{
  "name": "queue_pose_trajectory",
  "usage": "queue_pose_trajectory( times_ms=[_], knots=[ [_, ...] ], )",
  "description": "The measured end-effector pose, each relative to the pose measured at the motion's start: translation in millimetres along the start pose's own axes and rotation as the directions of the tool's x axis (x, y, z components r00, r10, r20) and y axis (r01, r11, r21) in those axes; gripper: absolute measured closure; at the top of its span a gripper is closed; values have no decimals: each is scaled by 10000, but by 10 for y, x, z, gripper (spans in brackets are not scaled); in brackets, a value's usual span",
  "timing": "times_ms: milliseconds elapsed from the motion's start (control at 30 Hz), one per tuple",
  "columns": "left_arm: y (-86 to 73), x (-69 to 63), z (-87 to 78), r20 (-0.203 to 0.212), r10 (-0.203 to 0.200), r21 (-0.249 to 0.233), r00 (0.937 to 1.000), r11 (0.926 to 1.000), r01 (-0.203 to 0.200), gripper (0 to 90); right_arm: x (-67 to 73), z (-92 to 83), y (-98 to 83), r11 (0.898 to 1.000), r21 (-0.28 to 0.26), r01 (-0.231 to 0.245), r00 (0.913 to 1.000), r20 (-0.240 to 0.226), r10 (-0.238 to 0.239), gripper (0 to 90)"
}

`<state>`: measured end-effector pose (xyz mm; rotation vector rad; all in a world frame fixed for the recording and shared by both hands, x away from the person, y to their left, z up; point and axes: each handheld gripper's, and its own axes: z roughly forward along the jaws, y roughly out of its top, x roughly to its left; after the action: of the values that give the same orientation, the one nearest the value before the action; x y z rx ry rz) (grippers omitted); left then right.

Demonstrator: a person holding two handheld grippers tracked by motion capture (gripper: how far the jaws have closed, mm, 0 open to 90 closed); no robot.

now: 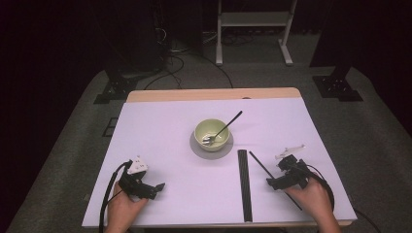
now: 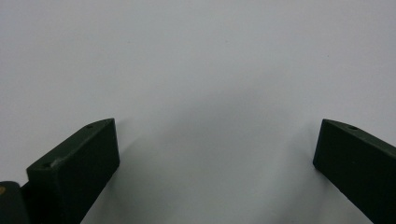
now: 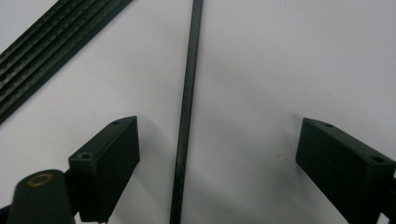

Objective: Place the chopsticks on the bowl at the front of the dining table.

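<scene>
The right tongs point(image 3: 219, 140) stand released over a thin black rod point(image 3: 187, 107), which runs between the parted jaws with neither pad touching it. The rod lies slanted on the white worktop point(image 1: 160, 126), just beside a bundle of black strips point(image 1: 244, 184). At the near left, the left tongs point(image 2: 217, 144) also gape wide, nothing between them, above bare worktop. Farther back, near the middle, a pale green bowl point(image 1: 212, 130) on a grey saucer point(image 1: 212, 149) holds a fork point(image 1: 224, 128).

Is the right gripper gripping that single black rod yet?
Apart. In the right gripper view the single black rod runs between the right gripper's open jaws, with white table on both sides.
</scene>
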<state>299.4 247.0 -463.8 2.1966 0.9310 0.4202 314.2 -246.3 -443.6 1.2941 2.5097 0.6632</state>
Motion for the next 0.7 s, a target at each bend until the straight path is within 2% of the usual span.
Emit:
queue_pose_trajectory(
  times_ms=[100,133,167,300,367,500,567,700],
  knots=[
    [0,0,0,0,-1,-2,10000,10000,1,0,11,18,63,9995,294,89,9999,-73,-87,133],
    [0,1,0,3,2,6,10000,10000,-2,0,15,27,108,9983,558,152,9998,-98,-147,135],
    [0,0,0,-1,2,1,10000,10000,-2,0,15,27,108,9983,558,152,9998,-98,-147,135],
    [0,1,-1,2,5,9,10000,10000,-5,0,60,42,210,9932,1119,321,9992,-276,-292,155],
    [0,1,0,5,0,5,10000,10000,0,0,93,61,274,9885,1426,510,9987,-161,-492,156],
    [0,1,0,3,1,1,10000,10000,-1,0,116,66,373,9819,1795,601,9982,-116,-590,222],
    [0,1,0,2,1,1,10000,10000,-1,0,114,63,405,9798,1931,519,9987,-129,-503,225],
    [0,1,0,-4,8,0,10000,10000,-8,0,111,57,449,9737,2200,601,9981,-257,-558,312]
  ],
)
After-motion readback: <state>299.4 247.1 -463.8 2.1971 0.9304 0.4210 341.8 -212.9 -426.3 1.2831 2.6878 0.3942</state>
